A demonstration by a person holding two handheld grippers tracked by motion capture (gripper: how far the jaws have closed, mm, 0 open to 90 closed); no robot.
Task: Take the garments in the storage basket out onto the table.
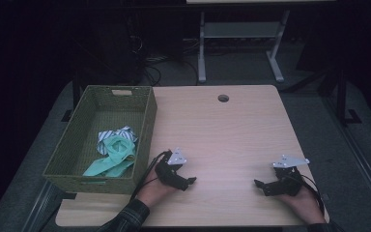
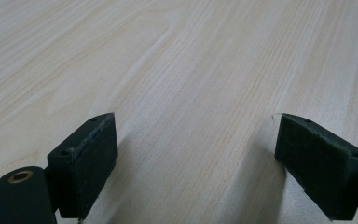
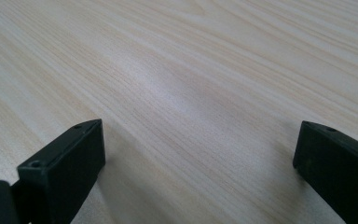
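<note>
Wicker basket [image 1: 82,140] sits at the left edge of the worktop [image 1: 232,130], its long side running from the far left corner toward the near edge and its near left corner hanging past the worktop's edge. Inside it, toward the near right wall, lies a mint-green cloth [image 1: 113,157] bunched on itself, with a striped white cloth [image 1: 118,134] just behind and touching it. Just right of the basket's near right corner, the left gripper [image 1: 189,182] rests low over the worktop close to the near edge, held in the person's left hand [image 1: 152,188], a plaid sleeve [image 1: 125,217] trailing off the near edge. Its tips point right, away from the basket, so the cloths lie behind it and to its left, beyond the basket wall and not touching it. In the left gripper view its jaws stand wide apart with bare wood grain between them. Farther right, near the near right corner of the worktop, the right gripper [image 1: 258,184] is held in the right hand [image 1: 302,200], tips pointing left toward the other claw, the two well apart. The right gripper view shows its jaws spread too, nothing between them. The cloths lie well away from this claw, across the worktop's width. A round hole [image 1: 223,98] marks the worktop near the far edge.
</note>
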